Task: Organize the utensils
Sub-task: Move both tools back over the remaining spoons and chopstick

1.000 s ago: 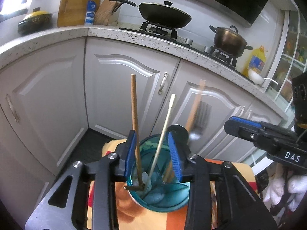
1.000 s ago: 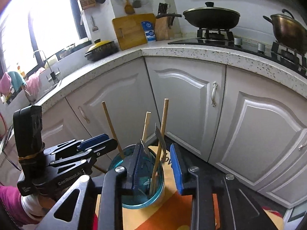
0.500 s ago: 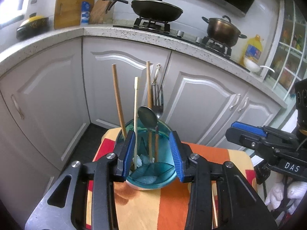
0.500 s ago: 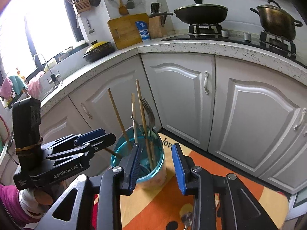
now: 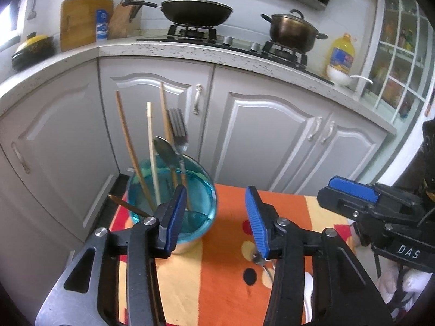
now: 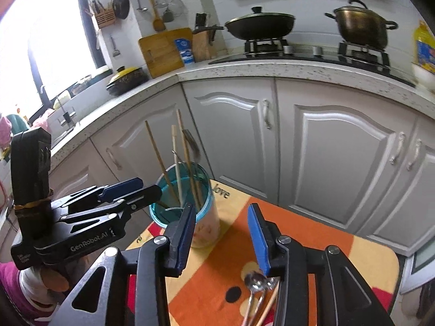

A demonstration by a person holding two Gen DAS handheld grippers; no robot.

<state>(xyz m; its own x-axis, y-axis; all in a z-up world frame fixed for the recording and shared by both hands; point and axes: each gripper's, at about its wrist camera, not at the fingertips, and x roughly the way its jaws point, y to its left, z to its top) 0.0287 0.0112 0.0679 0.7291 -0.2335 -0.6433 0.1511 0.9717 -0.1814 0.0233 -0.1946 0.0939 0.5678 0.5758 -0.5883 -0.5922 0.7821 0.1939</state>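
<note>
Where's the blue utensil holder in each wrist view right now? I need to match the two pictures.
Left wrist: the blue utensil holder stands left of centre, partly behind the left gripper's left finger.
Right wrist: the holder is left of centre, beside the right gripper's left finger, chopsticks standing in it.
Shared landmark: the lidded black wok on the stove.

Both wrist views angled down, close, sharing teal cup [image 5: 174, 206] [image 6: 187, 209], cabinets [image 5: 272, 135]
</note>
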